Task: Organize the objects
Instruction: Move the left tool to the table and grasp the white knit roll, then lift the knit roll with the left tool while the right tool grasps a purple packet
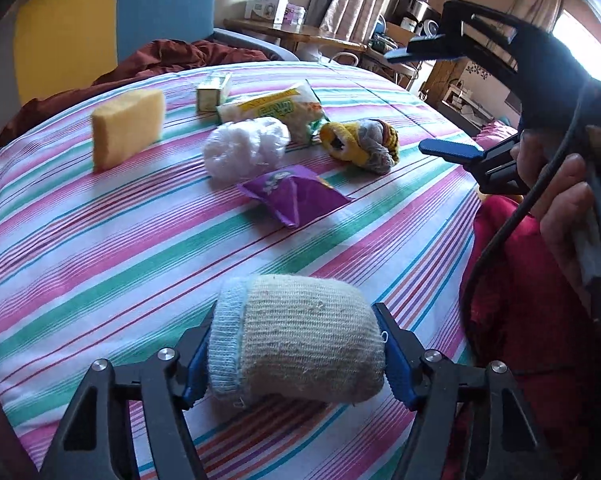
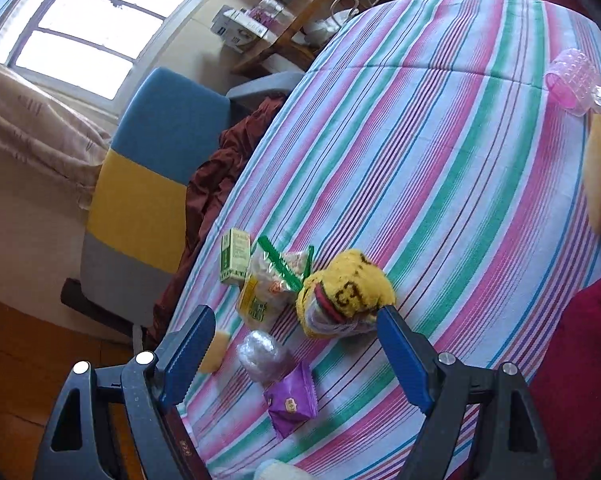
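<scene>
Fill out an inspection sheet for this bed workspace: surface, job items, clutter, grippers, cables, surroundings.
Surface: striped bedspread, covering the bed.
Job items: beige rolled sock in the left gripper; yellow sponge, white mesh ball, purple packet, yellow sock bundle, noodle packet and green box lying on the bedspread.
Clutter: pink studded plastic item at the far side.
Grippers: left gripper shut on the sock; right gripper open above the items.
Cables: black cable hanging by the right hand.
Surroundings: blue-yellow chair, maroon cloth, window, wooden table.
</scene>
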The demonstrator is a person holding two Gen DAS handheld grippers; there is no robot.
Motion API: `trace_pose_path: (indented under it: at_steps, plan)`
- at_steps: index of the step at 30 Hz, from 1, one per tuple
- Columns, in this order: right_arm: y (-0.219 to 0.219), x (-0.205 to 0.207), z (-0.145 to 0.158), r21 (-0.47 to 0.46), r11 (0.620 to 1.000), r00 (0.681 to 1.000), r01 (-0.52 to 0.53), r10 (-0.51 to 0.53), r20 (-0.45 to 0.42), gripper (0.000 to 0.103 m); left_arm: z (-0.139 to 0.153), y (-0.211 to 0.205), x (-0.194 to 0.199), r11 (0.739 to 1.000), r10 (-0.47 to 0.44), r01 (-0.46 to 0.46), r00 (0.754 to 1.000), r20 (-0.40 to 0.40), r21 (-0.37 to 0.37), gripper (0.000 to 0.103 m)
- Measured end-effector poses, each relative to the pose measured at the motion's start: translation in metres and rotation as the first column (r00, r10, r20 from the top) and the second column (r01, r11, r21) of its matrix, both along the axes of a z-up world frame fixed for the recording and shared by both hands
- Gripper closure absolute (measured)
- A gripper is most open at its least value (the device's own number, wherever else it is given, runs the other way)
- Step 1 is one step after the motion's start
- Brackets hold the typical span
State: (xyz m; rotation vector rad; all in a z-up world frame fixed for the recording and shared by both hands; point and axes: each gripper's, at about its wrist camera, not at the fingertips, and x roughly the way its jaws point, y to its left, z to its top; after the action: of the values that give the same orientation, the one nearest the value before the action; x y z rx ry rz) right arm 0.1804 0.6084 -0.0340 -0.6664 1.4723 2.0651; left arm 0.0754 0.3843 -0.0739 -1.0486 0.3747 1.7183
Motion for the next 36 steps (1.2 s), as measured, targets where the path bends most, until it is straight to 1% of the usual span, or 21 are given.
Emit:
trace_pose_path:
  at_steps: [3,7,10,11,12,14,15,16,18,19,20,21,22,23,24,25,27,29,31,33,36]
  plan:
    - [-0.010,-0.024,-0.004,0.009,0.993,0.991,-0.114,0.113,0.070,0.019,0.000,-0.027,-0.008,0.998,0.058,-0.059,0.998,-0.038,-0.002,0.032]
    - [-0.027,-0.049,-0.011,0.018,0.967,0.955,-0.255,0.249,0.160,0.019,-0.004,-0.059,-0.019,0.990,0.138,-0.137,0.989,-0.061,0.019,0.032]
    - [-0.040,-0.065,-0.014,0.036,0.941,0.917,-0.338,0.320,0.238,0.019,-0.007,-0.061,-0.017,0.989,0.145,-0.143,0.987,-0.075,0.027,0.032]
    - [-0.044,-0.070,-0.015,0.040,0.932,0.905,-0.360,0.339,0.259,0.019,-0.008,-0.061,-0.015,0.990,0.142,-0.140,0.986,-0.092,0.028,0.032]
    - [-0.049,-0.073,-0.017,0.037,0.923,0.892,-0.384,0.360,0.273,0.019,-0.009,-0.059,-0.011,0.990,0.138,-0.136,0.984,-0.111,0.029,0.032]
    - [-0.055,-0.080,-0.023,0.003,0.903,0.869,-0.430,0.413,0.271,0.020,-0.011,-0.060,-0.007,0.990,0.136,-0.133,0.982,-0.134,0.037,0.032]
    - [-0.058,-0.082,-0.026,-0.009,0.896,0.861,-0.444,0.429,0.274,0.020,-0.011,-0.060,-0.007,0.990,0.139,-0.134,0.981,-0.132,0.042,0.032]
    - [-0.059,-0.084,-0.028,-0.008,0.895,0.853,-0.447,0.429,0.296,0.020,-0.012,-0.060,-0.008,0.990,0.141,-0.136,0.982,-0.126,0.047,0.032]
    - [-0.060,-0.087,-0.030,0.003,0.899,0.840,-0.437,0.407,0.359,0.020,-0.012,-0.061,-0.010,0.989,0.145,-0.139,0.983,-0.116,0.055,0.032]
    - [-0.059,-0.088,-0.032,0.001,0.901,0.836,-0.433,0.401,0.375,0.020,-0.012,-0.061,-0.010,0.988,0.147,-0.141,0.983,-0.114,0.058,0.032]
    - [-0.058,-0.088,-0.035,-0.017,0.902,0.837,-0.432,0.407,0.366,0.019,-0.012,-0.062,-0.010,0.988,0.147,-0.141,0.982,-0.116,0.061,0.032]
    - [-0.058,-0.088,-0.038,-0.056,0.895,0.841,-0.442,0.435,0.322,0.019,-0.012,-0.063,-0.010,0.988,0.148,-0.141,0.982,-0.116,0.062,0.032]
    - [-0.060,-0.089,-0.041,-0.107,0.875,0.844,-0.472,0.483,0.233,0.019,-0.011,-0.063,-0.010,0.988,0.148,-0.142,0.982,-0.116,0.064,0.032]
    - [-0.063,-0.091,-0.041,-0.151,0.847,0.839,-0.510,0.528,0.132,0.019,-0.011,-0.063,-0.011,0.988,0.148,-0.141,0.982,-0.113,0.065,0.032]
    - [-0.067,-0.093,-0.040,-0.166,0.824,0.827,-0.542,0.558,0.073,0.019,-0.011,-0.064,-0.011,0.988,0.147,-0.141,0.983,-0.112,0.067,0.032]
    - [-0.072,-0.094,-0.038,-0.157,0.811,0.814,-0.563,0.577,0.064,0.019,-0.011,-0.065,-0.010,0.988,0.146,-0.139,0.983,-0.111,0.068,0.032]
    - [-0.076,-0.097,-0.038,-0.151,0.801,0.800,-0.579,0.594,0.084,0.020,-0.011,-0.066,-0.010,0.988,0.144,-0.137,0.983,-0.112,0.070,0.032]
    - [-0.075,-0.096,-0.039,-0.155,0.808,0.805,-0.568,0.585,0.095,0.023,-0.011,-0.067,-0.009,0.989,0.141,-0.133,0.984,-0.113,0.071,0.032]
    - [-0.073,-0.094,-0.037,-0.125,0.825,0.815,-0.552,0.565,0.128,0.029,-0.011,-0.066,-0.009,0.988,0.141,-0.134,0.983,-0.114,0.071,0.032]
    - [-0.073,-0.095,-0.032,-0.084,0.838,0.823,-0.540,0.546,0.159,0.030,-0.011,-0.067,-0.008,0.989,0.140,-0.133,0.983,-0.117,0.072,0.032]
    - [-0.076,-0.096,-0.023,-0.004,0.843,0.817,-0.538,0.523,0.241,0.032,-0.011,-0.068,-0.008,0.989,0.138,-0.129,0.984,-0.117,0.076,0.032]
